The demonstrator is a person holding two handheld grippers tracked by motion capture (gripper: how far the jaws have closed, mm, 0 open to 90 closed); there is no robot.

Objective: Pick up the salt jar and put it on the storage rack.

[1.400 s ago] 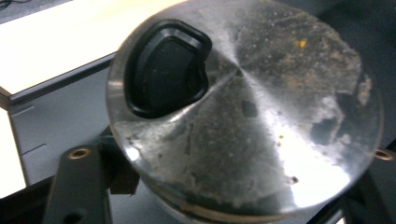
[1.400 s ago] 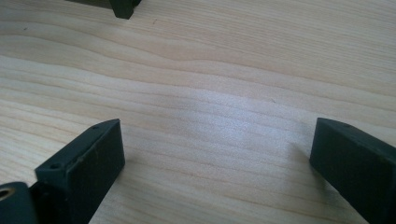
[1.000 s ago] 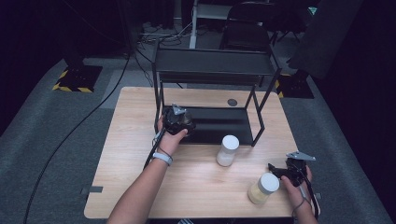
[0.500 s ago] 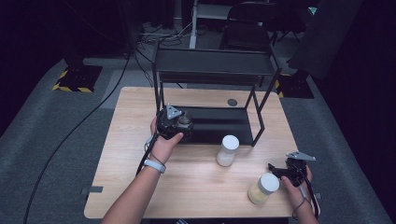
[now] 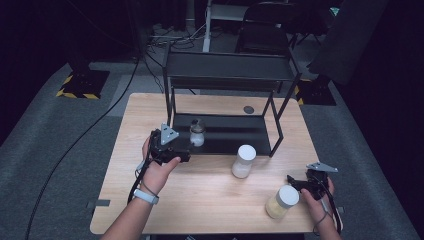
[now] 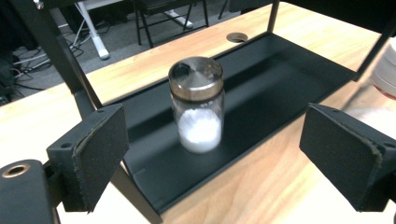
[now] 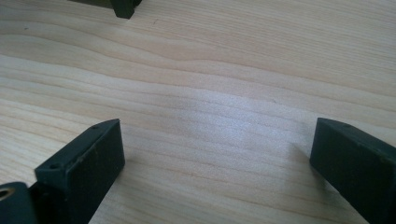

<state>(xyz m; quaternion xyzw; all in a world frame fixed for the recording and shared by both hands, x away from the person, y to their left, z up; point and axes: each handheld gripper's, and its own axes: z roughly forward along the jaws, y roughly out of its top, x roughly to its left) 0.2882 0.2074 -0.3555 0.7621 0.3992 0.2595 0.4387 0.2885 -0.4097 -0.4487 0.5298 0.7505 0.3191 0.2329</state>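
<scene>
Wooden table (image 5: 210, 195) with black rack (image 5: 225, 80). Shaker (image 6: 196, 105) stands upright on the rack's lower shelf (image 6: 280, 79), clear of the left gripper (image 6: 215, 158), whose jaws are spread. Right gripper (image 7: 215, 163), jaws spread, hovers low over bare wood beside a jar (image 5: 281, 202).

The white-lidded jar (image 6: 385, 70) is blurred and cut off by the left gripper view's right edge.

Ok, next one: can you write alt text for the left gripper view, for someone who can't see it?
A small glass shaker jar with a metal lid, partly filled with white powder, stands upright on the black bottom shelf of a metal rack. The left gripper points at it, jaws wide open and apart from the jar. The rack sits on a light wooden table.
</scene>
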